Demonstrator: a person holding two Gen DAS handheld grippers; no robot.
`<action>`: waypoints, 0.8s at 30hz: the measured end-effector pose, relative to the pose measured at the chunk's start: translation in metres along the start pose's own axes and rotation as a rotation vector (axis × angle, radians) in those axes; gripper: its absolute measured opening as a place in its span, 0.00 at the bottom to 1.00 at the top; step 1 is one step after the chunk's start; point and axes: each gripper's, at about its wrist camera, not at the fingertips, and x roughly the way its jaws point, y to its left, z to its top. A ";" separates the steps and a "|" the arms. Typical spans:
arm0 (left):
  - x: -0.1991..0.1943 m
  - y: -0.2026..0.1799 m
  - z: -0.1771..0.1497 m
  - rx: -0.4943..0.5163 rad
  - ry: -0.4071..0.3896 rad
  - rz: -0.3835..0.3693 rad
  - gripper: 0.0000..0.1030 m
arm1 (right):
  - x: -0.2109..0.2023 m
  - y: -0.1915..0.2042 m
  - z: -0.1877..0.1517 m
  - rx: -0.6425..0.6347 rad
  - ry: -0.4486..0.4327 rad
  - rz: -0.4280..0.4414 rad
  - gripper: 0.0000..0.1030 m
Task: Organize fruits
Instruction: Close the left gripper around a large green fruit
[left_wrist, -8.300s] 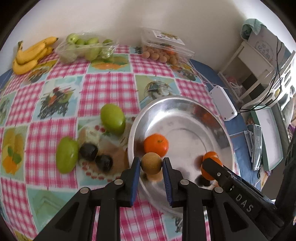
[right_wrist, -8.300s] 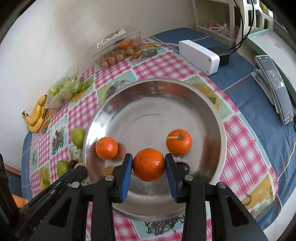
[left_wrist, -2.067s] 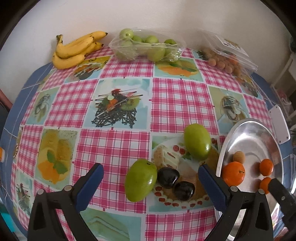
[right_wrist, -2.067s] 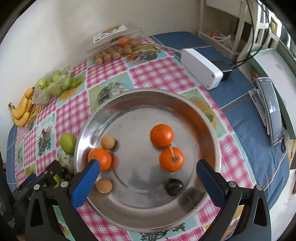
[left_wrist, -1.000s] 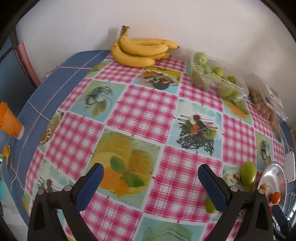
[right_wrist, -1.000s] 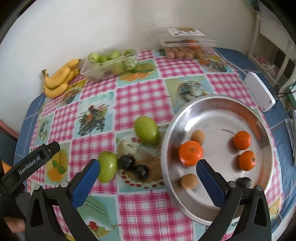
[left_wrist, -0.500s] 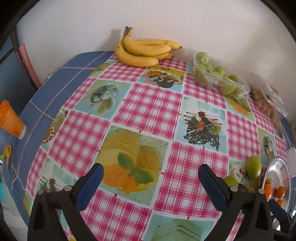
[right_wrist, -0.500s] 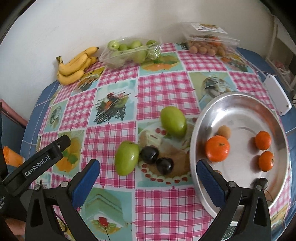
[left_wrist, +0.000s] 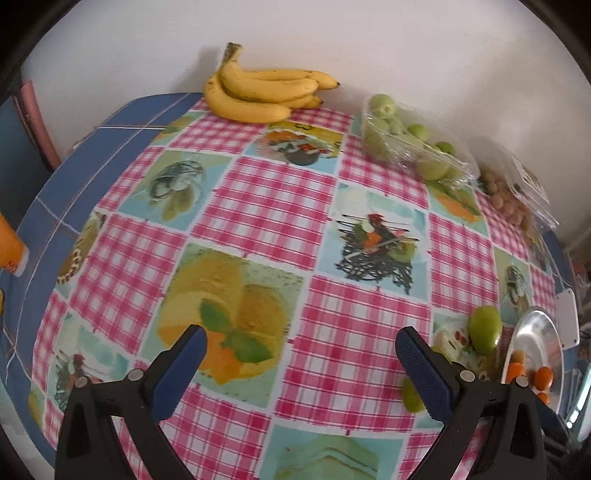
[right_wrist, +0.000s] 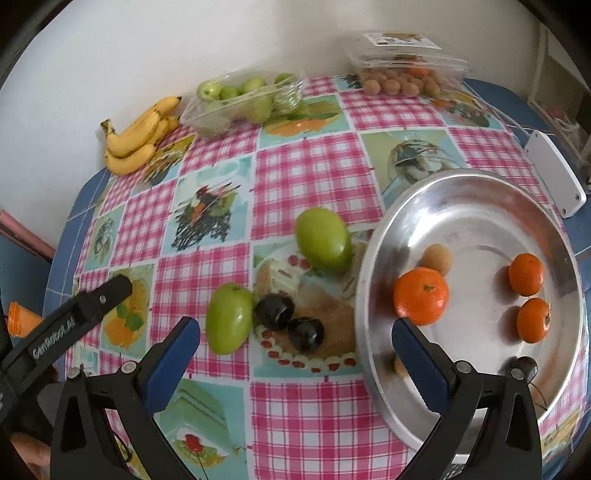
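A metal bowl (right_wrist: 480, 192) on the checked tablecloth holds three oranges (right_wrist: 420, 295) and small brown fruits (right_wrist: 437, 259). Left of it lie two green mangoes (right_wrist: 324, 240) (right_wrist: 228, 322) and two dark plums (right_wrist: 275, 311). My right gripper (right_wrist: 295, 350) is open and empty above the table's near side, in front of the plums. My left gripper (left_wrist: 301, 363) is open and empty over the table's left part, away from the fruit. The bowl (left_wrist: 554, 354) and one mango (left_wrist: 485, 329) show at the right edge of the left wrist view.
Bananas (left_wrist: 258, 92) lie at the back by the wall. A clear tray of green fruits (left_wrist: 413, 144) and a clear box of small brown fruits (right_wrist: 402, 74) stand along the back. A white adapter (right_wrist: 554, 177) lies right of the bowl. An orange cup (left_wrist: 9, 247) stands at far left.
Both grippers stayed open. The right gripper moved closer to the mangoes and plums. The left gripper's view shifted slightly nearer the table.
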 end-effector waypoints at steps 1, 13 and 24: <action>0.000 -0.001 0.000 0.001 0.003 -0.008 1.00 | 0.000 -0.001 0.001 0.002 -0.003 -0.002 1.00; 0.009 -0.020 -0.003 0.011 0.065 -0.103 1.00 | 0.000 -0.007 0.004 -0.007 0.003 -0.033 1.00; 0.017 -0.035 -0.006 0.020 0.120 -0.194 0.98 | -0.003 -0.023 0.002 0.043 0.029 -0.042 1.00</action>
